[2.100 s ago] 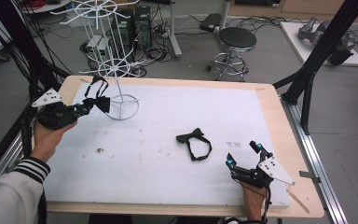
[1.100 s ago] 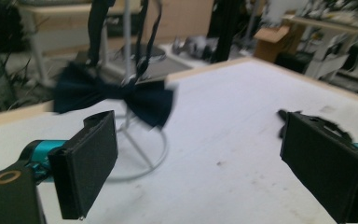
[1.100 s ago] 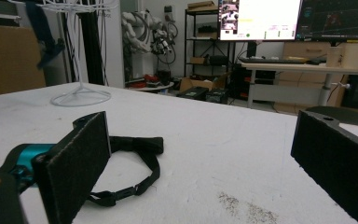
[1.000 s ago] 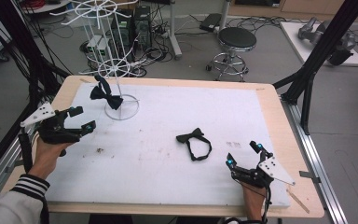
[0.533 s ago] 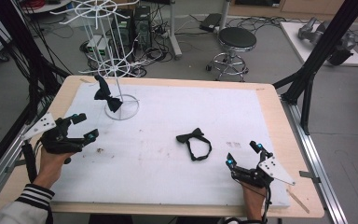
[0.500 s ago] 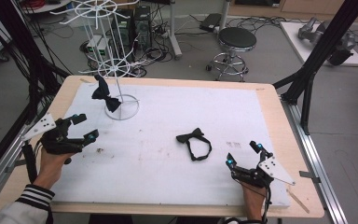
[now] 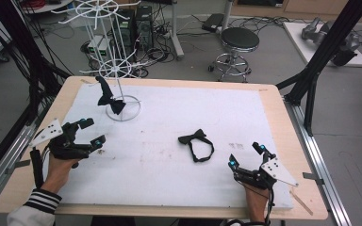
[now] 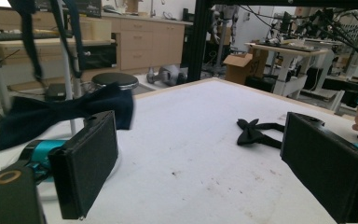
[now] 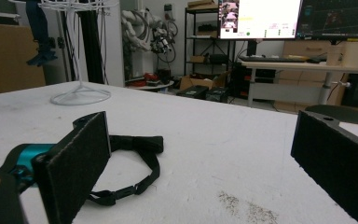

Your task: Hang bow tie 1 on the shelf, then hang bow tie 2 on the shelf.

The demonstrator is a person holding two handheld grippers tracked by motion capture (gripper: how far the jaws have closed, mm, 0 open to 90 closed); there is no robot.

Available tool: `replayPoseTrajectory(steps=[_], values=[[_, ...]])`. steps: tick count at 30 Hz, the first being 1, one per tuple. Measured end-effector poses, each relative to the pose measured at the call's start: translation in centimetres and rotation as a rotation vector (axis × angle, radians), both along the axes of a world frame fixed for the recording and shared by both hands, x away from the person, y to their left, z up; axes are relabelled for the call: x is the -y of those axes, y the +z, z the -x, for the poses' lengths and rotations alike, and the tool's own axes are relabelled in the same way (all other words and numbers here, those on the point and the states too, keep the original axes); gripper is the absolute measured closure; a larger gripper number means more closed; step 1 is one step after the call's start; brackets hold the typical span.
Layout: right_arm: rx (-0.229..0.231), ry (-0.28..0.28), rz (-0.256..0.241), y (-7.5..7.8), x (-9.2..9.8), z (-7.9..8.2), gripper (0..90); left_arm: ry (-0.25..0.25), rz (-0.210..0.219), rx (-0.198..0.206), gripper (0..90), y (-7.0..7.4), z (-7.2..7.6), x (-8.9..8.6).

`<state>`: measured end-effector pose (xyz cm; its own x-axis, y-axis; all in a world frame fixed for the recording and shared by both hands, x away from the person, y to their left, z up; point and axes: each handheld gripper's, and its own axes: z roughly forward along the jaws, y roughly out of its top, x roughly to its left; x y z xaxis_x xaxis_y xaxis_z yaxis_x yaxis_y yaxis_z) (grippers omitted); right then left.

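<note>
Left gripper view: hanging bow tie [image 8: 65, 112] blurred, strap cut off.

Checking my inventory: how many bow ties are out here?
2: one bow tie hangs on the white wire rack, the other lies on the table mid-mat.

Pale wood worktop [image 7: 283, 113] under a white mat [image 7: 169, 155], black bow tie [image 7: 195, 143] ahead of the right claw [image 7: 245, 155], dark navy bow tie [image 7: 107, 98] on a white wire stand [image 7: 118, 70] beyond the left claw [image 7: 87, 132], black claws with teal tips, black-and-white striped sleeve cuff [image 7: 42, 201].
</note>
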<state>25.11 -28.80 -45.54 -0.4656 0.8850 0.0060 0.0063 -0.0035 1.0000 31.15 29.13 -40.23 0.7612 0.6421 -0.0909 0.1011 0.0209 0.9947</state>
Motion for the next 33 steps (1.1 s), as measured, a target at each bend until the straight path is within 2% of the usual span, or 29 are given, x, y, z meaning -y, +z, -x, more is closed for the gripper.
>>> replayPoseTrajectory(steps=[5,16,20,25,29,33], values=[[-0.002,0.000,-0.001,0.0,0.0,0.0,3.9,-0.002,-0.018,0.014,11.6,-0.1,0.0,0.3],[-0.005,0.000,0.017,0.1,-0.1,-0.1,3.9,0.007,-0.011,0.023,11.5,0.0,0.0,0.2],[-0.008,0.011,0.020,0.1,-0.2,-0.1,3.8,-0.005,-0.027,0.028,11.5,0.0,0.0,0.2],[-0.024,0.036,0.036,0.2,-0.3,-0.4,3.4,-0.010,-0.019,0.035,11.4,0.2,0.2,0.1],[-0.038,0.100,0.035,0.8,-0.5,-0.8,3.4,-0.044,-0.028,0.039,11.4,0.4,0.4,0.1],[-0.062,0.139,0.068,1.8,-0.7,-1.4,3.4,-0.069,-0.025,0.047,11.4,0.8,0.4,0.1]])
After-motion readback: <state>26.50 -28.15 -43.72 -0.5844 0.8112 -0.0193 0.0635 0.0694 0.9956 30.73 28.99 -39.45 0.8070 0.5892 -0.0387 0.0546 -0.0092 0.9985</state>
